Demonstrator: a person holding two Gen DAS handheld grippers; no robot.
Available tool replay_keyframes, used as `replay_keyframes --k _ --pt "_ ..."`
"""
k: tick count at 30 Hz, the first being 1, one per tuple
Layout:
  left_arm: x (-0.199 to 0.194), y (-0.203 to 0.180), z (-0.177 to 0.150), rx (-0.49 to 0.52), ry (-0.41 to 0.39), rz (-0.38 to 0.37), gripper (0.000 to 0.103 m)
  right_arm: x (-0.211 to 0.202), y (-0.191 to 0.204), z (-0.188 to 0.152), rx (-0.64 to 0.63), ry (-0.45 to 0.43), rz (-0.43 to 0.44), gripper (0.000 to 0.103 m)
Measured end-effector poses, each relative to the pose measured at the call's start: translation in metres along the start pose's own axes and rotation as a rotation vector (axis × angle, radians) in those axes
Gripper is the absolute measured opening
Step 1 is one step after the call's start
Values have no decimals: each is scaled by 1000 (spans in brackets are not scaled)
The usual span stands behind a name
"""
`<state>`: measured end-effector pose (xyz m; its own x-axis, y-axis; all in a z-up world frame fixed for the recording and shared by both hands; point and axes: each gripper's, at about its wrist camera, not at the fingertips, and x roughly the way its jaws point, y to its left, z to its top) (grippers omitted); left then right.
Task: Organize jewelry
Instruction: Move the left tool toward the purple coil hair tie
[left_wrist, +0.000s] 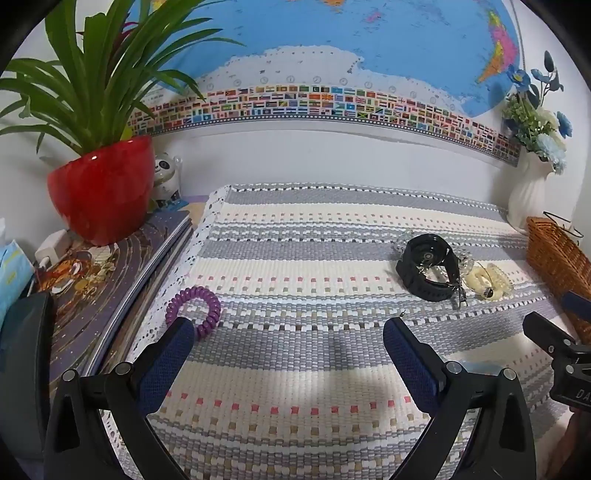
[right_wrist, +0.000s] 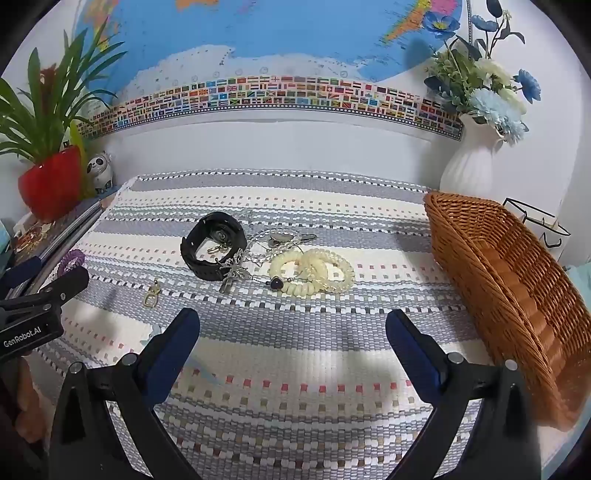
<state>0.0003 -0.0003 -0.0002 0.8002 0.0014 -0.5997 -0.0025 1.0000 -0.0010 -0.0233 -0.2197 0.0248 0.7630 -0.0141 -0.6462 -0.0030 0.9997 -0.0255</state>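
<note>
Hanging over the striped woven mat (right_wrist: 295, 369), the right gripper (right_wrist: 291, 328) has its blue-padded fingers spread wide with nothing between them — only bare mat shows in the gap at the lower middle of its view. Just above the gap, in the centre of that frame, lies the jewelry heap: a black watch (right_wrist: 212, 245) to the left, touching a tangle of silver chains (right_wrist: 258, 251), with cream bead bracelets (right_wrist: 310, 275) to the right of it. A small gold earring (right_wrist: 150, 295) lies apart at centre left. A wicker basket (right_wrist: 517, 280) fills the right edge, a white vase (right_wrist: 469, 170) behind it.

In the left view, the left gripper (left_wrist: 288, 332) is likewise spread wide and empty, low in the frame. A purple coil hair tie (left_wrist: 194, 306) sits just behind its left fingertip — whether touching, I cannot tell. The watch (left_wrist: 428, 266) and bracelets (left_wrist: 487, 282) lie at centre right; a red plant pot (left_wrist: 103, 192) stands upper left.
</note>
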Motion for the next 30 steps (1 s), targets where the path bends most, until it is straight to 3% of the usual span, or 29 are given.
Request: replay_keyframes --k 30 --pt "3 -1 -3 27 20 -1 102 5 -8 0 44 29 41 101"
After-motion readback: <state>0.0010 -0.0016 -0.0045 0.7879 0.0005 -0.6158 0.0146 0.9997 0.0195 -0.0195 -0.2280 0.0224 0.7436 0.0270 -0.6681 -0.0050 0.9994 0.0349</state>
